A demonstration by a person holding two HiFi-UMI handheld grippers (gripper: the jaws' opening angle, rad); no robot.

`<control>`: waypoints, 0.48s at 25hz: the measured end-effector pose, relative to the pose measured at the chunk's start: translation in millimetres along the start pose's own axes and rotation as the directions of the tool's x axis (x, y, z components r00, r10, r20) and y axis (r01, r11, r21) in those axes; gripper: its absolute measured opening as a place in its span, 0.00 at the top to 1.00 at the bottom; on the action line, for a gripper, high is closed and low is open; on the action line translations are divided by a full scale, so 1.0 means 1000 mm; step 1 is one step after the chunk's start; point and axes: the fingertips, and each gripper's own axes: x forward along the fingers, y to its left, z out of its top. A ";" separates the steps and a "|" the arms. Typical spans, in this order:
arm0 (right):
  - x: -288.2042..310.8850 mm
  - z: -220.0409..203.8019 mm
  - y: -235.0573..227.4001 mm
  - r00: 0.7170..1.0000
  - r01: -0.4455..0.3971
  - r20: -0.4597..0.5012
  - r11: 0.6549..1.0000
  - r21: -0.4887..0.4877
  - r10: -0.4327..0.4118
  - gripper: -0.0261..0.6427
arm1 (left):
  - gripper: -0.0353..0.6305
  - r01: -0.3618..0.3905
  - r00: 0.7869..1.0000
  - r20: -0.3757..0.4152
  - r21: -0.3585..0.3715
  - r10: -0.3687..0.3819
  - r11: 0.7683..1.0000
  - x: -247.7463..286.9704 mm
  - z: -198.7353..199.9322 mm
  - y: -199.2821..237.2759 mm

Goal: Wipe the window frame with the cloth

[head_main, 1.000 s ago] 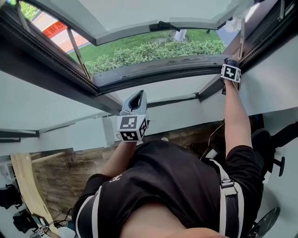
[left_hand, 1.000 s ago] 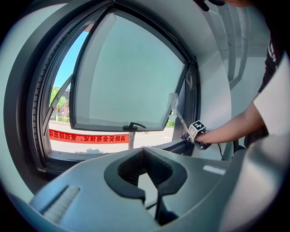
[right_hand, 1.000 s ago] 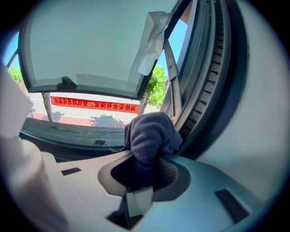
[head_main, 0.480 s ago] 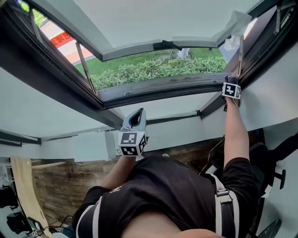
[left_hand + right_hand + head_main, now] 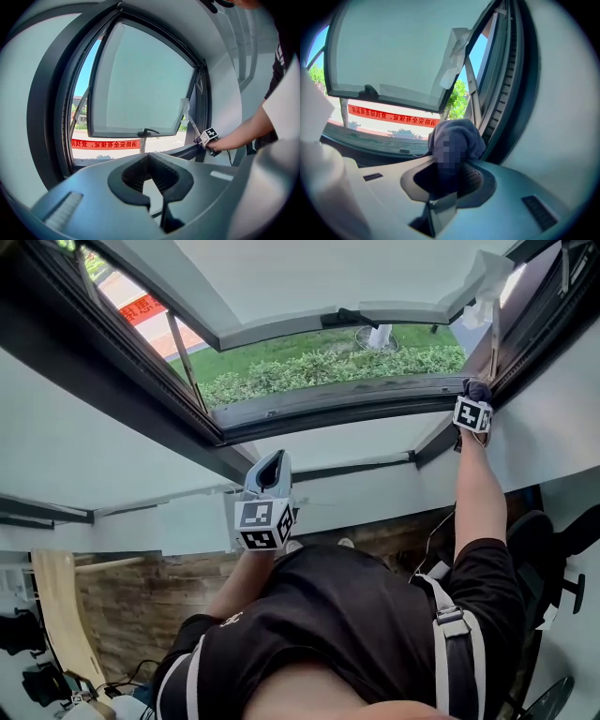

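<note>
The dark window frame (image 5: 356, 399) surrounds an out-swung sash. My right gripper (image 5: 473, 401) is at the frame's lower right corner, shut on a bunched grey-blue cloth (image 5: 477, 387). In the right gripper view the cloth (image 5: 457, 136) bulges out of the right gripper (image 5: 450, 164) and lies against the frame's ribbed side channel (image 5: 506, 93). My left gripper (image 5: 272, 465) hangs in the air below the sill, away from the frame, shut with nothing in it. In the left gripper view the left gripper (image 5: 149, 161) faces the window, and the right gripper (image 5: 208, 137) shows at the corner.
The frosted sash (image 5: 309, 277) has a black handle (image 5: 352, 317) on its lower edge and white paper (image 5: 487, 282) taped at its right corner. A white wall (image 5: 553, 409) flanks the frame on the right. Hedge and lawn (image 5: 328, 362) lie outside.
The right gripper with the cloth stays at the frame's lower right corner and has shifted only slightly. The head view has drifted. The left gripper holds its place.
</note>
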 end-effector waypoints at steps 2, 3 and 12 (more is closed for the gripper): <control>-0.010 0.002 0.010 0.999 0.006 0.039 0.999 0.050 -0.008 0.83 | 0.93 0.006 1.000 0.006 -0.005 -0.006 1.000 -0.002 0.001 0.003; -0.017 0.006 0.013 0.997 0.011 0.071 0.998 0.061 -0.015 0.83 | 0.93 0.012 1.000 0.011 -0.008 -0.012 1.000 -0.002 0.002 0.004; -0.127 0.063 0.056 0.919 -0.098 0.393 0.969 0.226 0.002 0.83 | 0.93 0.120 0.992 0.037 0.006 -0.120 0.993 0.007 0.014 -0.006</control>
